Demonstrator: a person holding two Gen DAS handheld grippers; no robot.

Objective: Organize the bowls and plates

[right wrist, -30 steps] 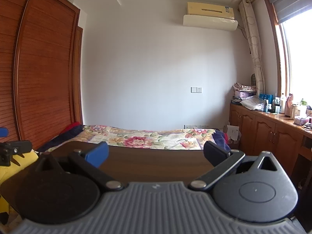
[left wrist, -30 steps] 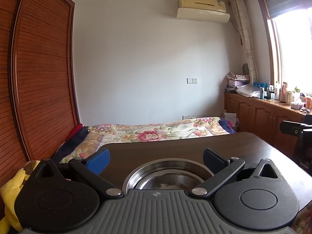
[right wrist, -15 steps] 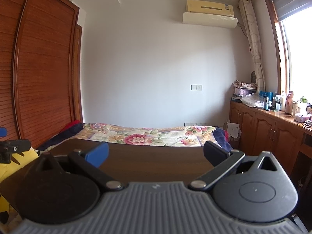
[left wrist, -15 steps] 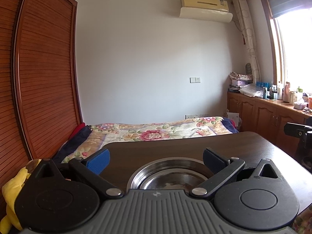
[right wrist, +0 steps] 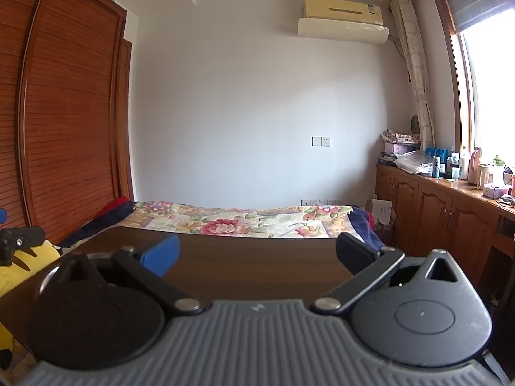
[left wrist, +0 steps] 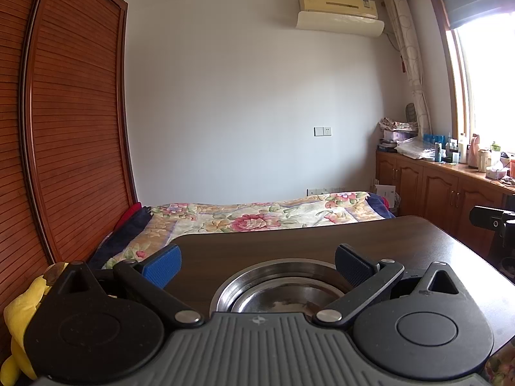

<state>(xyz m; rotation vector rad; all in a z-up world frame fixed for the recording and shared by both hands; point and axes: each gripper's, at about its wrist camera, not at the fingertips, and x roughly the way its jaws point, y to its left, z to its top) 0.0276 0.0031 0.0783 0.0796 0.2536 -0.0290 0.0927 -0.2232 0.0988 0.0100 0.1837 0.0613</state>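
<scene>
A steel bowl sits on the dark wooden table, with what looks like a second steel dish nested inside it. My left gripper hovers just over its near rim, open, its blue pad and black pad wide apart with nothing between them. My right gripper is open over bare table. A sliver of the bowl's rim shows behind the right gripper's left finger. The other gripper's tip shows at each view's edge.
Beyond the table lies a bed with a floral quilt. A slatted wooden wardrobe stands on the left, a yellow plush toy below it. Wooden cabinets crowded with bottles run under the window on the right.
Both grippers have tilted slightly, so the room sits a little lower in both views. The bowl stays put, and both grippers remain open.
</scene>
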